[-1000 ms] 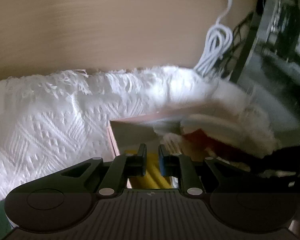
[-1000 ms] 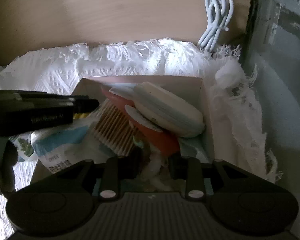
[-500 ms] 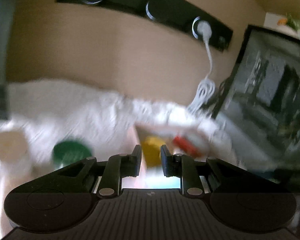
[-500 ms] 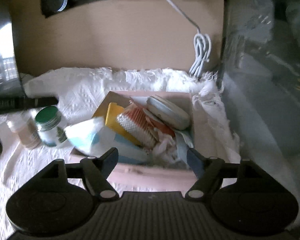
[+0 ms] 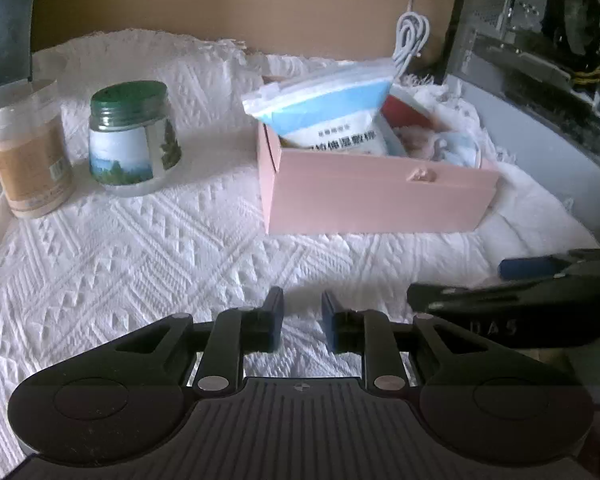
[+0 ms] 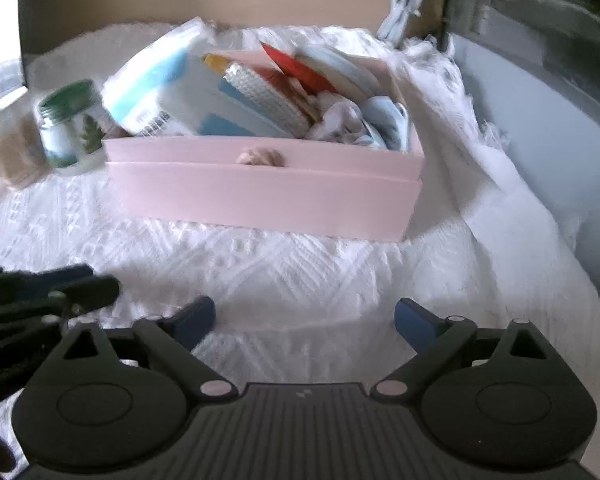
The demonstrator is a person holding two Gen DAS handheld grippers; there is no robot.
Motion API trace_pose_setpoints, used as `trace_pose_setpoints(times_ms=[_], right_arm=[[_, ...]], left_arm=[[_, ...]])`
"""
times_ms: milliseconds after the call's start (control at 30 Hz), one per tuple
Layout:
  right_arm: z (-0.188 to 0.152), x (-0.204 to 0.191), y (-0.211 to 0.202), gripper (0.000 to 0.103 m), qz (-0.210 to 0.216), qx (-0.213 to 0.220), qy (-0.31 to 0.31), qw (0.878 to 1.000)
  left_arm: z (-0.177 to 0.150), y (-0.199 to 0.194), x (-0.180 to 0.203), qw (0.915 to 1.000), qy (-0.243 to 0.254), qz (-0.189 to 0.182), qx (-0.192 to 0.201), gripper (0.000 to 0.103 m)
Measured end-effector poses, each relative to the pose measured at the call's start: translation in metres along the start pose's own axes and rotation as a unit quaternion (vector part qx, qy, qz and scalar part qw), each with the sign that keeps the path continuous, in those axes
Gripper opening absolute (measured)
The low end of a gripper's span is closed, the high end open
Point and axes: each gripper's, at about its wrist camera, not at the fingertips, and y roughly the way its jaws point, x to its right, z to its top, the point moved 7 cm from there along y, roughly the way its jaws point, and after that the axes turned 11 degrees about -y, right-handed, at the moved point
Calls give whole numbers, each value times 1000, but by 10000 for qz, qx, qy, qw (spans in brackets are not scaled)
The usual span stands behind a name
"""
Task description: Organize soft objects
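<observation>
A pink box (image 5: 380, 196) (image 6: 260, 192) stands on the white woven cloth (image 5: 140, 260), filled with soft goods. In it are a blue-and-white pouch (image 5: 332, 108) (image 6: 152, 80), a pack of cotton swabs (image 6: 268, 92), a red packet (image 6: 300, 68), a round white pad case (image 6: 340, 68) and crumpled pale fabric (image 6: 336, 120). My left gripper (image 5: 302, 320) hovers over the cloth in front of the box, its jaws a narrow gap apart and empty. My right gripper (image 6: 304, 320) is also short of the box, its jaws opening wide with nothing between them.
A green-lidded jar (image 5: 134, 136) (image 6: 70, 124) and a clear bottle with tan contents (image 5: 26, 148) stand left of the box. A coiled white cable (image 5: 410, 40) hangs on the wooden wall behind. A grey computer case (image 5: 540, 60) borders the right side.
Both grippers have pulled back from the box toward the front of the cloth. The right jaws went from nearly shut among the box's contents to wide apart. The left jaws parted slightly.
</observation>
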Motion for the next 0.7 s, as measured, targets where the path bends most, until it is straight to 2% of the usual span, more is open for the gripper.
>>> trace_pose_setpoints(times_ms=[67,200,333,400,533,700], right_arm=[[-2,5,2,103,-16,41,182,9998],[-2,8,1,103,-12,246,140,9996],[-5,8,1,103,21,431,12,9991],[-8,7,-1,103,32,674,-127,9976],[-5,9,-1,103,91,669,-45,9977],[-6,10,-1,103,93,669,-35,9977]], left_arm=[[-1,0,0,10000,-57,6,56,24],[-6,1,2,9995,-121,-26,276,24],[-7,1,5,9994,-11,78,345,24],[-7,5,9,9992,167,146,338,24],[-10,5,15,9971,564,333,385,24],[-9,4,13,9982,329,296,395,24]])
